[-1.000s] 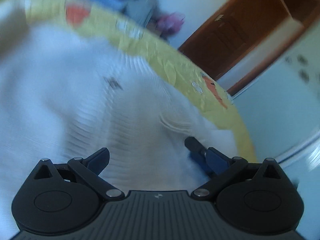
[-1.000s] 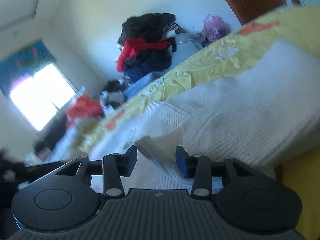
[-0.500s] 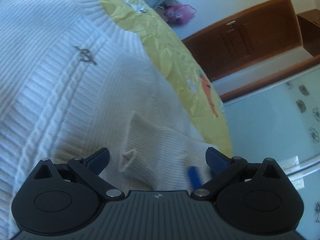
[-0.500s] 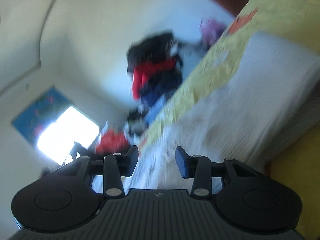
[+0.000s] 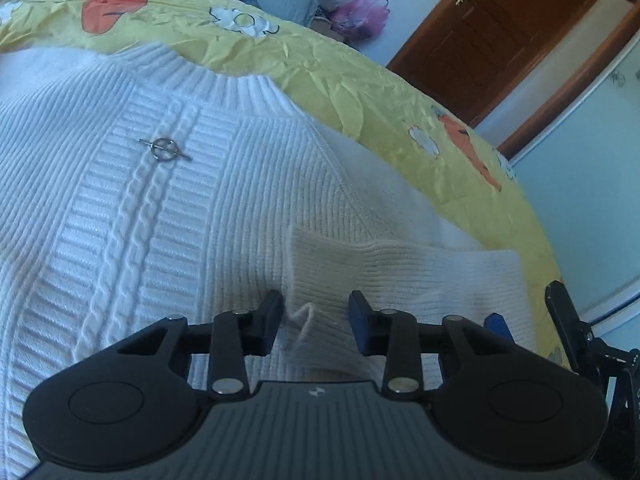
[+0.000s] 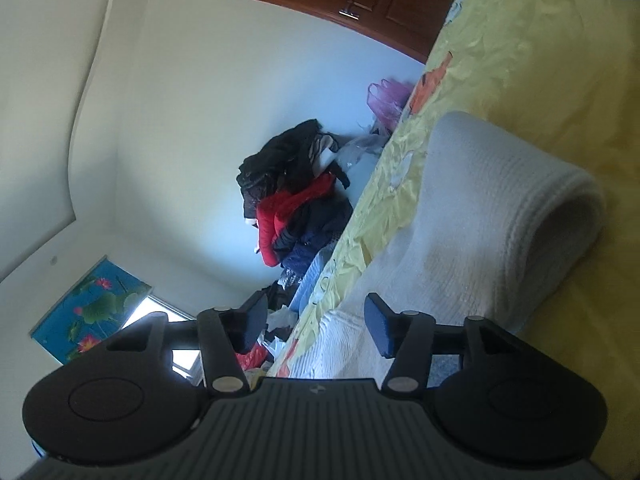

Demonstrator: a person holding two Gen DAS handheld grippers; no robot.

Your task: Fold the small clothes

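The left gripper point(image 5: 314, 316) is closing over a raised pucker at the cuff point(image 5: 304, 312) of the sleeve point(image 5: 400, 276), which is lying folded across the white sweater point(image 5: 160, 220) on the yellow sheet point(image 5: 360, 80). The cuff is sitting between the jaws, but the pads are not yet pressing it. The risk is that they are taking only the tip of that pucker, so the knit slips out when lifted; or they are biting deeper and catching the body layer beneath, dragging the whole sweater. The right gripper point(image 6: 316, 320) is opening and holding nothing, with the sweater's rolled edge point(image 6: 520, 208) lying just beyond its right jaw. In the left view it is showing at the far right edge point(image 5: 568, 320), close to the sleeve's end, where it may crowd the fold. Beyond the bed, a clothes pile point(image 6: 296, 204) and a pink bag point(image 5: 360, 8) are sitting near the wall, a door point(image 5: 500, 32) behind; none is in the way
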